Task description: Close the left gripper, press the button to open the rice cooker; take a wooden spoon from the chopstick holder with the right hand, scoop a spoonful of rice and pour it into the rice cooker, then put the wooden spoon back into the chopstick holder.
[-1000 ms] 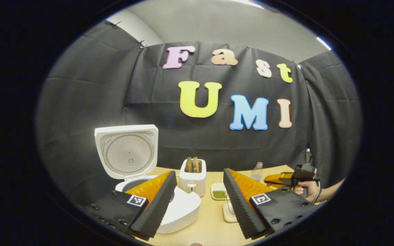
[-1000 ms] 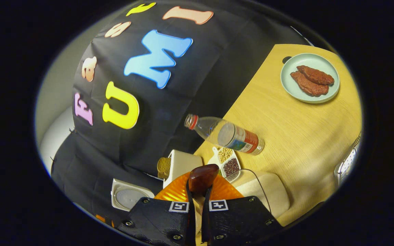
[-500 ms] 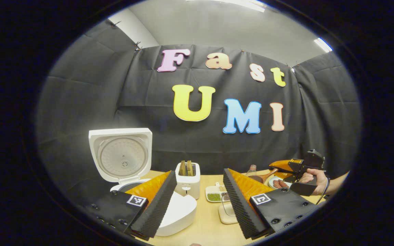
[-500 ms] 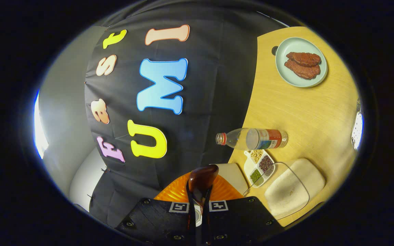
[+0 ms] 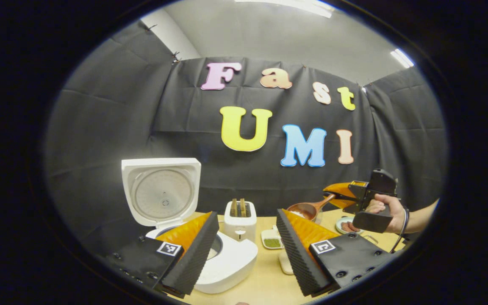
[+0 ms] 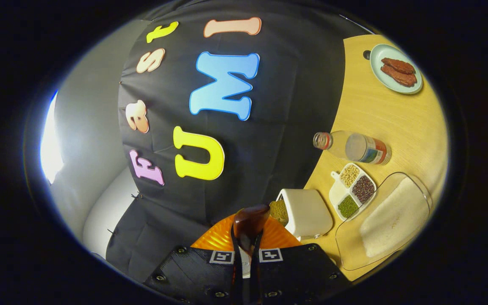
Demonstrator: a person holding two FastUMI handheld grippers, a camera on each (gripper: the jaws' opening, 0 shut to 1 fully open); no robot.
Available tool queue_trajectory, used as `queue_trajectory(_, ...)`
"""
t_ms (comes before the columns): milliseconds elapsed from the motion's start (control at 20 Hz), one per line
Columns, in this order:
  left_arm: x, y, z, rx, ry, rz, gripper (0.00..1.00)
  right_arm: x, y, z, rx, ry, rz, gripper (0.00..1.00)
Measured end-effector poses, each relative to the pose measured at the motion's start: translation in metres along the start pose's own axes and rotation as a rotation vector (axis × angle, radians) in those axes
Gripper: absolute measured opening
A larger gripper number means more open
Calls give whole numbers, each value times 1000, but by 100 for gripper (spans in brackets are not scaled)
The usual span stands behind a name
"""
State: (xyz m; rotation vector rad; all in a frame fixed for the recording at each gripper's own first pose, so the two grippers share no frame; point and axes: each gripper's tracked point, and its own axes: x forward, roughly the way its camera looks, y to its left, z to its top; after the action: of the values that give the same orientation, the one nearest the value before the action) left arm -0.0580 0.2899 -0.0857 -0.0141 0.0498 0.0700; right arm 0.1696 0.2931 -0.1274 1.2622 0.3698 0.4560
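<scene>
Low in the left gripper view, the left gripper (image 5: 247,250) sits with its jaws wide apart and nothing between them. Just behind its left finger is the rice cooker (image 5: 227,262), lid (image 5: 162,190) standing upright and open at centre left; the finger hides much of the pot mouth. Past the gap, centre frame, a toaster (image 5: 239,220) with two slices showing stands on the wooden surface (image 5: 265,284), and a small divided dish (image 5: 272,241) lies to its right.

At the right of that view a hand (image 5: 390,207) holds the right gripper (image 5: 345,197) up above the surface, the wooden spoon (image 5: 309,208) pointing left toward the centre, bowl tipped up; what lies in the bowl is hard to make out. Open air lies between spoon and cooker, with the toaster below that line.

In the right gripper view the scene is rolled sideways. The jaws are clamped on the spoon at bottom centre. The toaster sits just right of it, then the divided dish, a clear tray of rice (image 6: 392,220) cut off at the lower right edge, a bottle (image 6: 354,146) standing beyond the dish, and a plate of meat (image 6: 396,70) at the upper right. The surface's far edge meets the black cloth wall.
</scene>
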Motion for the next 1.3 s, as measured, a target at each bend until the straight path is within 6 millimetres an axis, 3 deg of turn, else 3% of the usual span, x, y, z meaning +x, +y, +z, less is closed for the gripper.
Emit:
queue_trajectory(50,-3,6,0,-1,-2,10,92,7,6,-8,-5,14,6,7)
queue_trajectory(400,-21,33,-11,-5,8,27,96,49,37,-67,-97,111,50,7)
queue_trajectory(1000,-40,62,-25,32,46,10,96,121,54,-152,-319,275,37,7)
queue_trajectory(1300,-59,73,-51,29,82,40,96,157,59,-202,-535,373,30,7)
